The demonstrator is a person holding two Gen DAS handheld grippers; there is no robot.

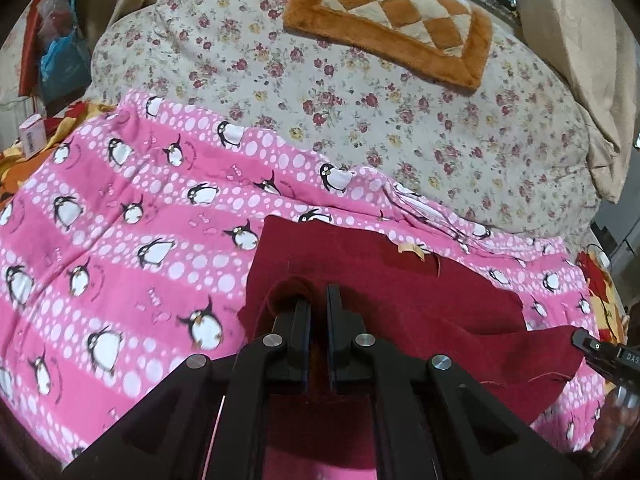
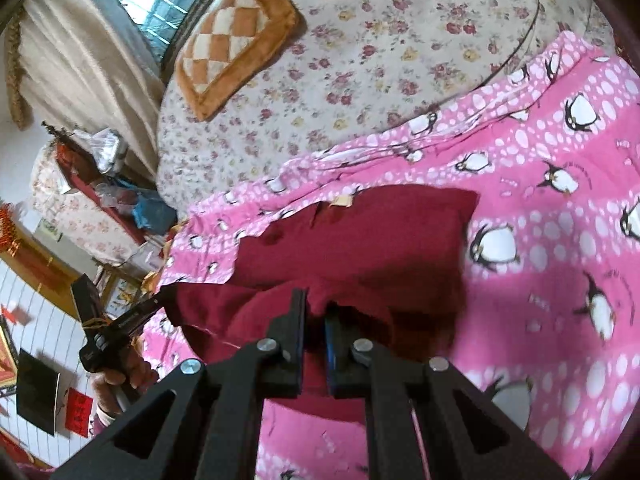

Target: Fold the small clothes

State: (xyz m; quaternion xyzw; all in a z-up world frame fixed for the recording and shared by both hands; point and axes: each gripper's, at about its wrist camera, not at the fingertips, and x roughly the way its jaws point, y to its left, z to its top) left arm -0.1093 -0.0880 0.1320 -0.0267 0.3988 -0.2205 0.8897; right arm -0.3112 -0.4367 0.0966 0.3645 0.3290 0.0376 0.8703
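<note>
Both the left gripper (image 1: pixel 319 296) and right gripper (image 2: pixel 316 308) pinch the near edge of the dark red garment (image 1: pixel 380 280), lifting it off the penguin sheet (image 1: pixel 120 200) to fold it over.

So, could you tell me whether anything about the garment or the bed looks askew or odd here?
Nothing looks damaged or spilled. The dark red garment lies unevenly on the pink penguin sheet, mid-fold, with its pale label exposed at the far edge. Both the left gripper and right gripper are shut on its near edge.
</note>
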